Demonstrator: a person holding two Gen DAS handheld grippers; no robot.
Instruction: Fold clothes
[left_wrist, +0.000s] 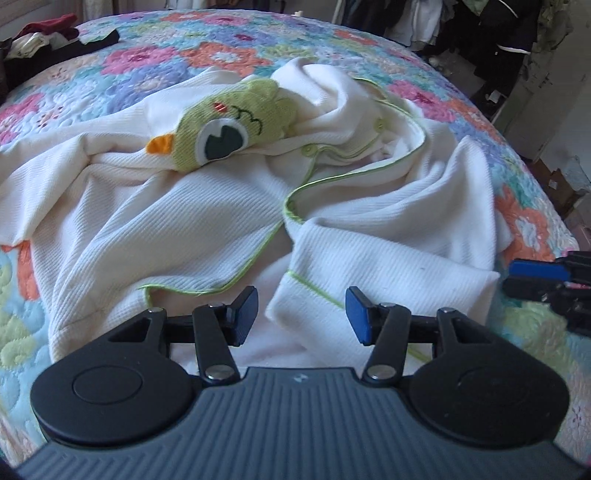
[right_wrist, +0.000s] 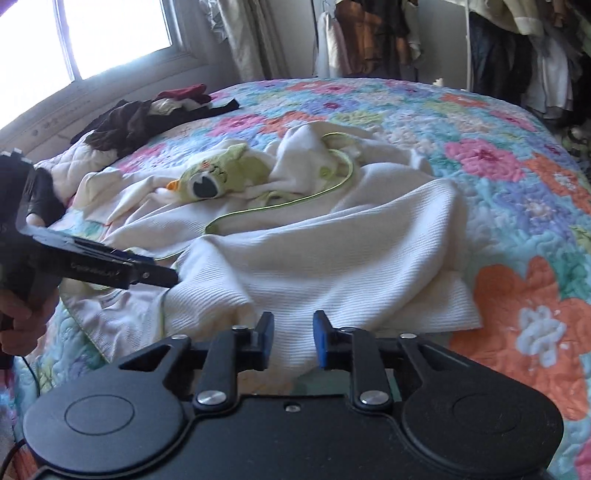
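My left gripper (left_wrist: 301, 314) stands open over the near edge of the cream hooded towel (left_wrist: 192, 221), its blue pads apart with a fold of cloth between them, unpinched. My right gripper (right_wrist: 293, 339) is open too, narrower, nothing clamped. The towel lies crumpled on the floral quilt (right_wrist: 498, 177).

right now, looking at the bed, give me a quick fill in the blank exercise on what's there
1. The white garment lies crumpled on a quilt patterned with ____.
2. The garment's hood is green with an ____ beak.
3. The white fabric is edged with thin ____ trim.
4. The jaws of the left gripper and the right gripper stand ____, with no cloth pinched between the pads.

Missing words: flowers; orange; green; open
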